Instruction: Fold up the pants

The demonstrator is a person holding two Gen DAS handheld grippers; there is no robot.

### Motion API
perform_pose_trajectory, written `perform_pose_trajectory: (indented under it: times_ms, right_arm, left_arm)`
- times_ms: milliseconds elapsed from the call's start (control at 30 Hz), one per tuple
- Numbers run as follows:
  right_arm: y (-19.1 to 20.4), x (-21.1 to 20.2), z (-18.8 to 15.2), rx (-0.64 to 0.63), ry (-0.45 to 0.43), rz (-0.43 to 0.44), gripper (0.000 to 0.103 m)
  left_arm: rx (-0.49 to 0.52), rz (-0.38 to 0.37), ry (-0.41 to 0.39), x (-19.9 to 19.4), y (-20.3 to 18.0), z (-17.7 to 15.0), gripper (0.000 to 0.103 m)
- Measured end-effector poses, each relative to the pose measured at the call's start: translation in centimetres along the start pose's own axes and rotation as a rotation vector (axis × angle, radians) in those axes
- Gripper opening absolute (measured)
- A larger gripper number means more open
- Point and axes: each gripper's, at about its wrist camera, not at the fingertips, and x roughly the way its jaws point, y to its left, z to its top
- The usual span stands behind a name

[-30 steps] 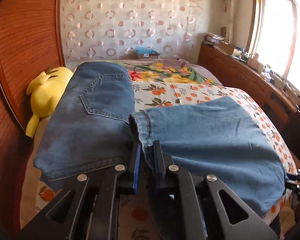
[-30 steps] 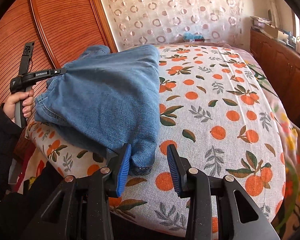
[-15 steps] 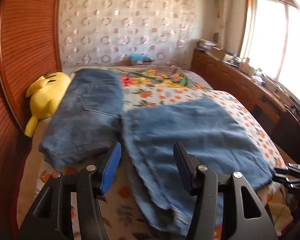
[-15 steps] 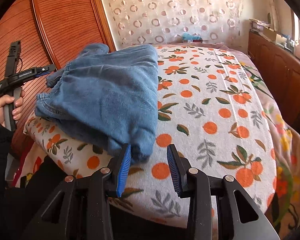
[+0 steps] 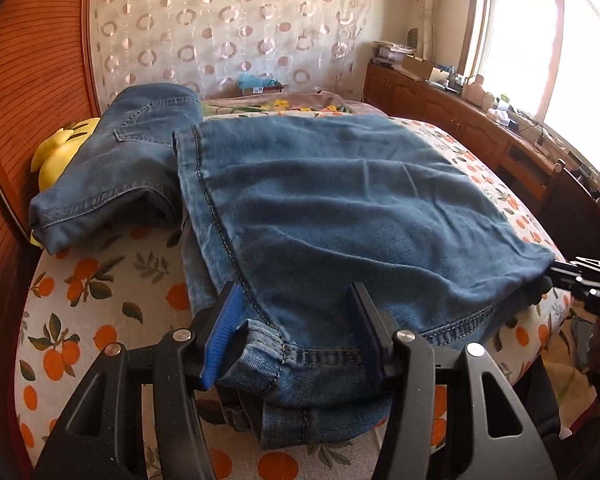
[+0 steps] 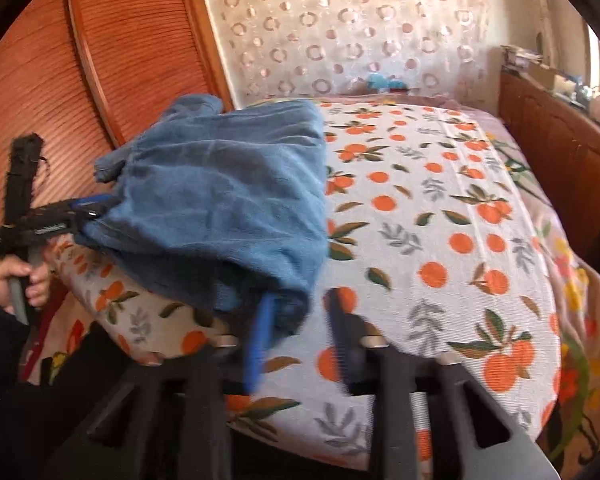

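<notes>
Folded jeans (image 5: 112,176) and yellow plush (image 5: 60,152) flank pants (image 5: 340,208).

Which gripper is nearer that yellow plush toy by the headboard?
Left. The left gripper straddles the pants' near-left corner, closer to the yellow plush toy; the right gripper is at their far-right corner.

Close wrist views, bed (image 5: 100,304) shared, right blurred

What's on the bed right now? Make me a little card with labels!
Place: bed with orange-print sheet
Being folded: blue jeans, spread out on the bed
Already folded: darker jeans, next to a yellow plush toy
Left hand-held gripper: open, with the blue jeans' edge between its fingers
Right hand-held gripper: closing, with a corner of the blue jeans between its fingers
</notes>
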Motion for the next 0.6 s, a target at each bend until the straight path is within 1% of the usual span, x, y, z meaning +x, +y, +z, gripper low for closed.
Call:
perform_pose_trajectory:
  times_ms: [67, 133, 167, 233, 300, 400, 600]
  right_arm:
    - [0.1, -0.4, -0.1, -0.004, -0.006, 0.01, 0.004]
    - [0.1, -1.3, -0.2, -0.003, -0.024, 0.002, 0.003]
    - [-0.1, -1.7, -0.3, 0.011, -0.028, 0.008, 0.0]
    - [-0.7, -3.0, -0.5, 0.03, -0.046, 0.004, 0.0]
    - [-0.8, -3.9, -0.9, 0.035, -0.047, 0.019, 0.0]
    - [-1.0, -3.5, -1.5, 0.058, -0.026, 0.018, 0.0]
    - [0.4, -4.0, -1.3, -0.001, -0.014, 0.01, 0.0]
  left_arm:
    - [0.002, 0.004, -0.001, 0.1, 0.0, 0.0, 0.055]
    - [0.002, 0.009, 0.005, 0.3, 0.0, 0.0, 0.056]
    - [-0.001, 0.009, 0.007, 0.4, 0.0, -0.1, 0.056]
    - [-0.01, 0.014, 0.01, 0.4, 0.3, -0.3, 0.056]
    - [-0.019, 0.014, 0.01, 0.3, 0.4, -0.4, 0.056]
    - [-0.023, 0.015, 0.004, 0.0, 0.4, -0.6, 0.056]
    - [-0.034, 0.014, 0.005, -0.2, 1.1, -0.9, 0.056]
